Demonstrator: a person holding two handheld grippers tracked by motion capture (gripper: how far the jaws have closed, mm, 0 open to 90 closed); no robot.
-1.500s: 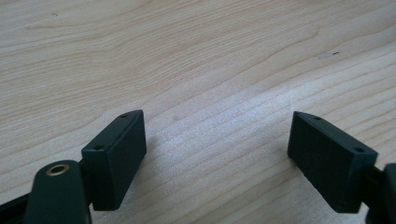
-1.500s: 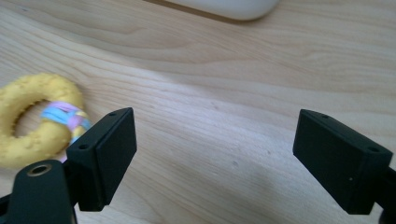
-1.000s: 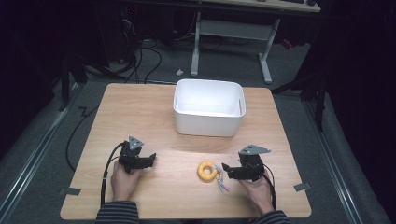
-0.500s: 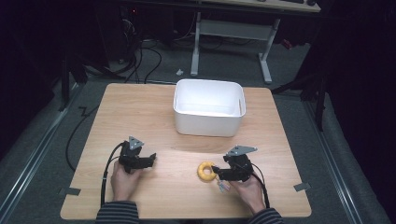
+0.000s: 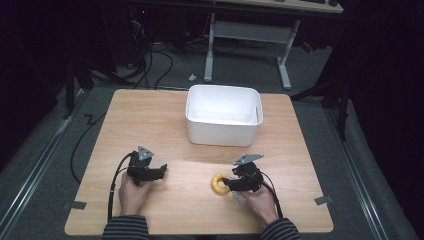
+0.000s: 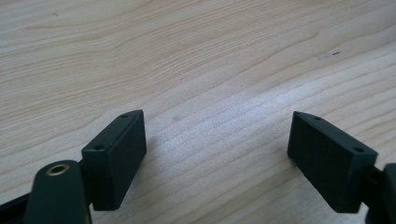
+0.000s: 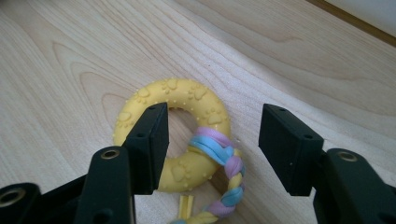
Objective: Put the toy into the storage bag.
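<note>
A yellow rubber ring toy [image 5: 218, 182] with paw prints and a pastel braided rope [image 7: 219, 148] tied to it lies flat on the wooden table [image 5: 150, 120]. My right gripper [image 5: 228, 184] reaches over the yellow ring toy [image 7: 177, 91] from the right. Its jaws have just been closing: one stands over the ring's hole, the other outside the rim, with the roped side between them. A gap still shows at the outer pad, so it is open. My left gripper [image 5: 161, 172] rests low over bare wood at the front left, and in its own view the left gripper [image 6: 215, 154] is wide open with nothing in it.
A white plastic bin [image 5: 222, 131] stands at the middle back of the table. Cables trail from both grippers toward the front edge. Dark floor, cables and a desk frame [image 5: 282, 55] lie beyond the far edge.
My right gripper has slid left onto the ring and its jaws have narrowed around the ring's near side. The left gripper and the bin have stayed put.
</note>
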